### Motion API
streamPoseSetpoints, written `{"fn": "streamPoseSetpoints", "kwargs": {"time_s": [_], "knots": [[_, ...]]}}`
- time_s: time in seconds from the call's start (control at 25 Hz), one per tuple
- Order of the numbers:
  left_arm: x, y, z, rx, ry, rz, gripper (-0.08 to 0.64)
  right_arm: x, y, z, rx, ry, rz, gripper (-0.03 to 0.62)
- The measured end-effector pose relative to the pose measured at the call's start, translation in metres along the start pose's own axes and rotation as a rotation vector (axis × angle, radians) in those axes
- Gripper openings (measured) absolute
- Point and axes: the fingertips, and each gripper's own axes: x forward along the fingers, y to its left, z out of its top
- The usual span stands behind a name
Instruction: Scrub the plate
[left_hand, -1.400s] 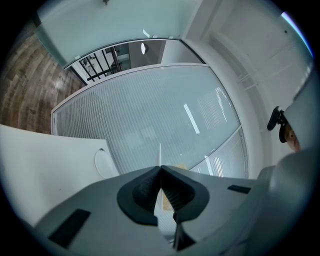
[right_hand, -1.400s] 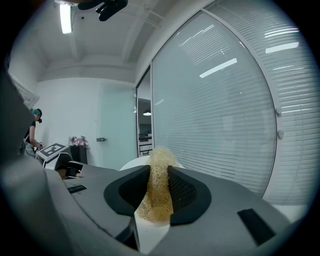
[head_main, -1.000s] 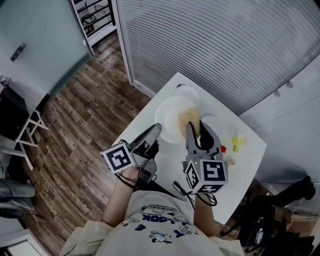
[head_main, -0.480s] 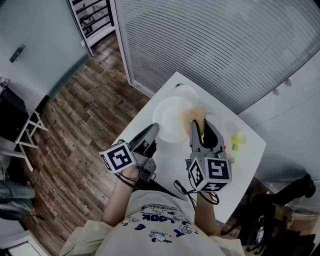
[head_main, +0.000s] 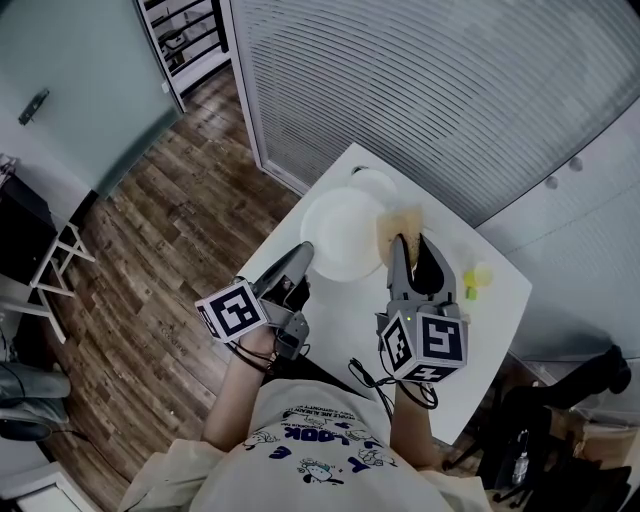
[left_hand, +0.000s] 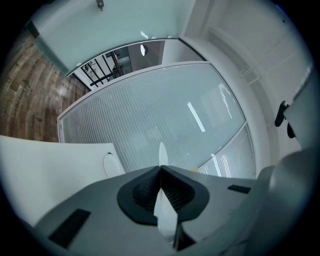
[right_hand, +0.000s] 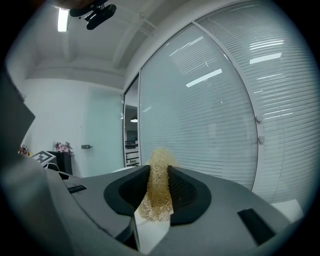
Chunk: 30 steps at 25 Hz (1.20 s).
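A white plate is held above the white table, and my left gripper is shut on its near-left rim. In the left gripper view the plate shows edge-on as a thin white sliver between the closed jaws of the left gripper. My right gripper is shut on a tan fibrous scrubber, which sits at the plate's right edge. In the right gripper view the scrubber is pinched between the pads of the right gripper and sticks out past them.
A small white dish lies on the table beyond the plate, also seen as a dish in the left gripper view. Small yellow pieces lie at the table's right. A ribbed glass wall stands behind; wood floor lies to the left.
The scrubber has slid from the plate's face rightward to its right edge. The plate has shifted a little up and left with the left gripper.
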Motion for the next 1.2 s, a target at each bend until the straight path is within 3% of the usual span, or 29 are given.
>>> {"fn": "streamPoseSetpoints", "kwargs": {"time_s": [0.52,1.2], "knots": [[-0.023,0.011,0.034,0.008,-0.076,0.018,0.026,0.004,-0.006,-0.001,0.012,-0.014,-0.049,0.109],[-0.040,0.014,0.048,-0.006,-0.122,0.012,0.026,0.006,-0.007,-0.009,0.004,-0.019,-0.092,0.107]]}}
